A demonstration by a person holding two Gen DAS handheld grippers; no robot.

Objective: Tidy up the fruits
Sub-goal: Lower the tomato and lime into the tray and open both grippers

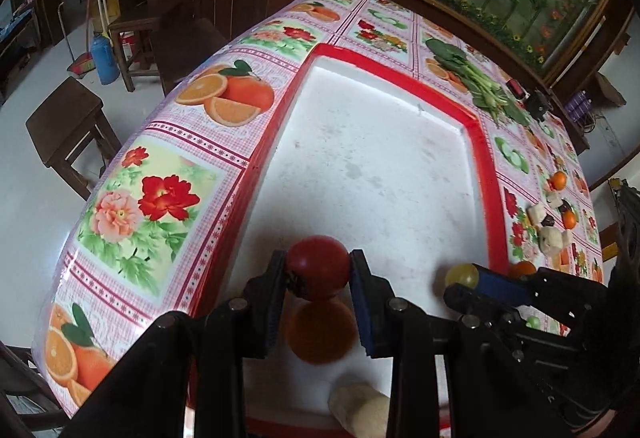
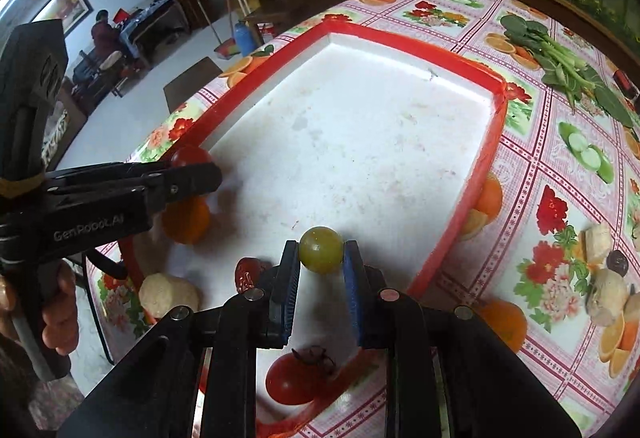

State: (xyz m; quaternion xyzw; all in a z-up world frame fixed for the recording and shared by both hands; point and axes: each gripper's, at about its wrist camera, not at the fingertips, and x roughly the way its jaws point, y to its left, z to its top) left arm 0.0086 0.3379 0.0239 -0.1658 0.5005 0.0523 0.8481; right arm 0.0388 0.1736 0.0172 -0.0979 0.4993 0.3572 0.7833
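Glossy round tomato (image 1: 318,266), smooth green grape (image 2: 321,249)

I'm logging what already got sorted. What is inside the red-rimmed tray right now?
Inside the tray: an orange, a pale peeled chunk, a red date and a tomato. The black jaws hide parts of the near floor.

The left gripper (image 1: 318,272) has its jaws pressed against both sides of a red tomato (image 1: 318,266), pointing toward 12 o'clock. The right gripper (image 2: 321,254) pinches a green grape (image 2: 321,249) between its blue-padded fingertips (image 2: 352,258). In the right wrist view, the left gripper reaches in from 9 o'clock, the person's hand (image 2: 60,314) wrapped around its handle.
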